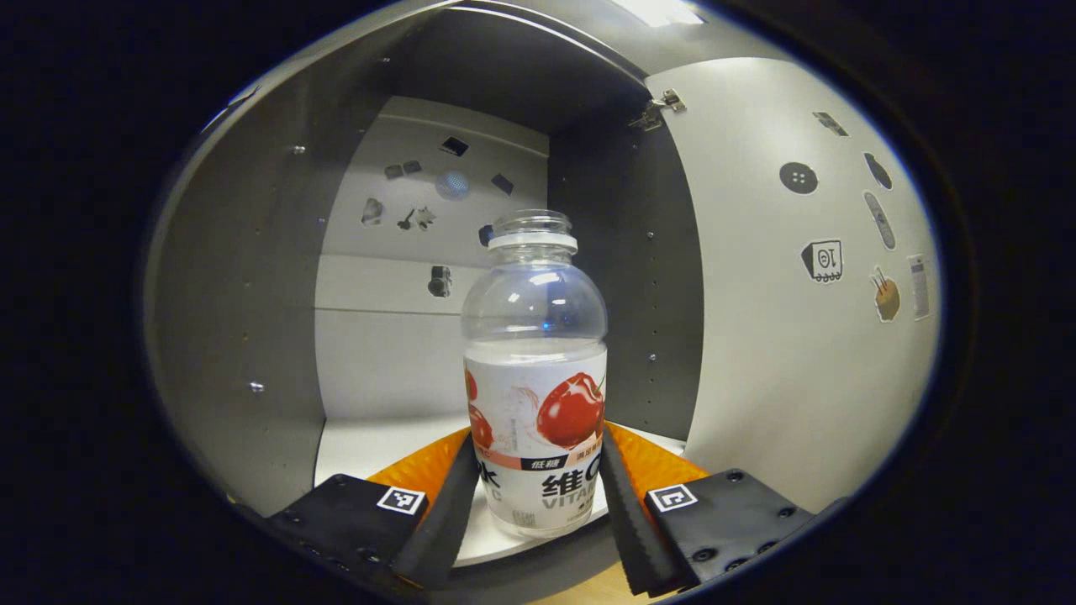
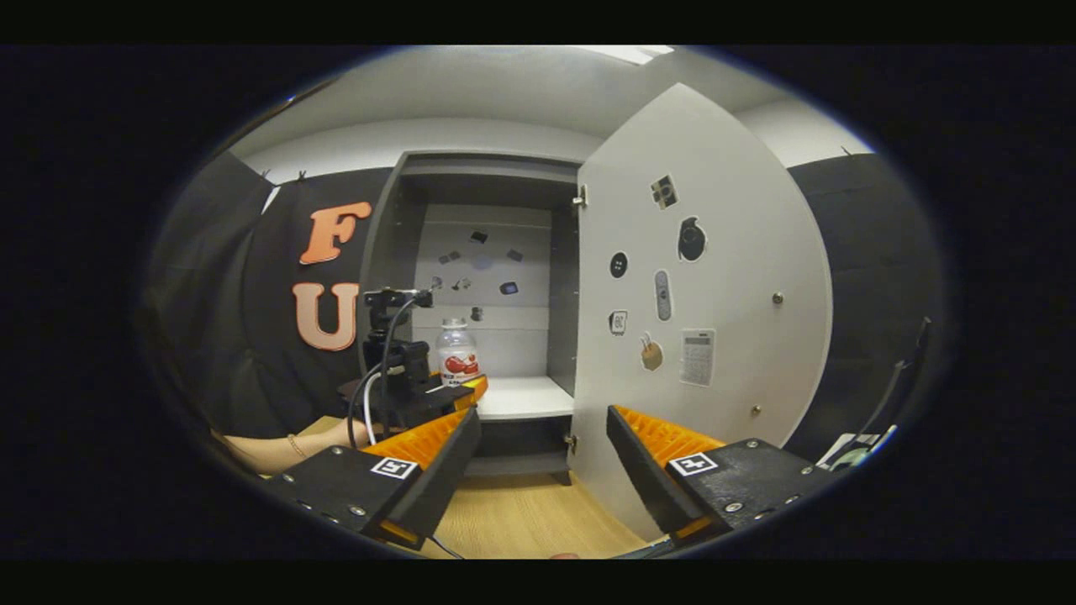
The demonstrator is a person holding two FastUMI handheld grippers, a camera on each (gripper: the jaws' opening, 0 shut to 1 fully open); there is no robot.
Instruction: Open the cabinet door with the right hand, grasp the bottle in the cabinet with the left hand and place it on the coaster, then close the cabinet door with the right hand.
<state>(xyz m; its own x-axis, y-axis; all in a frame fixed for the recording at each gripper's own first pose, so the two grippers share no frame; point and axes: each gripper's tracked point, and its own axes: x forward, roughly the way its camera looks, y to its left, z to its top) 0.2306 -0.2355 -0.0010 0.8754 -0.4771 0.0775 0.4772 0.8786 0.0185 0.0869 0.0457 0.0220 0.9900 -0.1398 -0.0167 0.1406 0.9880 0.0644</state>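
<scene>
While the left gripper (image 1: 538, 496) reaches into the cabinet (image 2: 395, 252), its two fingers (image 1: 450, 496) stand on either side of the bottle (image 1: 535, 370), low on the label. They look to be right against its sides, though I cannot tell whether both truly press on it, so the grip itself stays uncertain. The bottle stands upright on the cabinet shelf (image 1: 370, 445), close to the shelf's front edge; it is clear plastic, appears empty, and carries a white label with red cherries. From the right gripper view the same bottle (image 2: 457, 353) shows at the front left part of the shelf (image 2: 521, 397), with the left gripper (image 2: 420, 391) just before it, cables trailing from it, and a bare forearm (image 2: 277, 449) with a thin bracelet behind.

The right gripper (image 2: 542, 466) hangs well back from the cabinet over the wooden surface (image 2: 521, 517), its fingers (image 2: 441, 462) spread wide apart with nothing between them. One of them sits just in front of the lower edge of the cabinet door (image 2: 723, 277).

That door stands swung fully open on the cabinet's right side, hinged at the top corner, its inner face dotted with small stickers (image 2: 664, 294). More stickers (image 1: 420, 218) are scattered over the pale back wall (image 1: 395, 336) of the cabinet.
</scene>
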